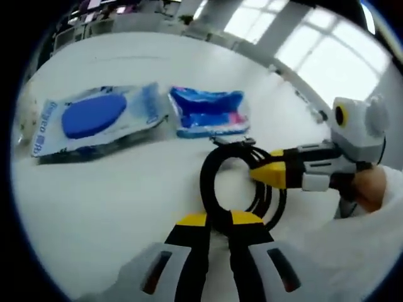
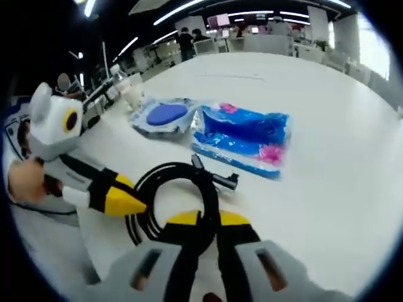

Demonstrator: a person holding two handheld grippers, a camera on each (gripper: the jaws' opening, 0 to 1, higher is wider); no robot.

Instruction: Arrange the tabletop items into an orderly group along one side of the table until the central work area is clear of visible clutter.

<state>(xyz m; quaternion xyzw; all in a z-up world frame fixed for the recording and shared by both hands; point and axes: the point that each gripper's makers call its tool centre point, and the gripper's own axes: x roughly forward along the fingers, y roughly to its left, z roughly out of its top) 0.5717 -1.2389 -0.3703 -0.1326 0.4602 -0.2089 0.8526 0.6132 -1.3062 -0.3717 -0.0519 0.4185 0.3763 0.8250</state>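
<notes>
Both my tongs, left (image 1: pixel 218 220) and right (image 2: pixel 200 220), clamp the coiled black cable (image 1: pixel 242 182) | lying mid-surface (image 1: pixel 101 201) near blue packets (image 1: pixel 211 112) | lift together, keep loops bunched, set beside packets.

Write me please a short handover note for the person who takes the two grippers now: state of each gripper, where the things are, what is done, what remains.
Left gripper: shut on the coiled black cable, near side of the loop.
Right gripper: shut on the same cable, opposite side.
Things: the cable lies on the white table. Behind it lie side by side the packet with the blue disc and the blue wrapped pack, close but apart.
Done: both packets already lie together.
Left: probably place the cable beside them, then release.
</notes>
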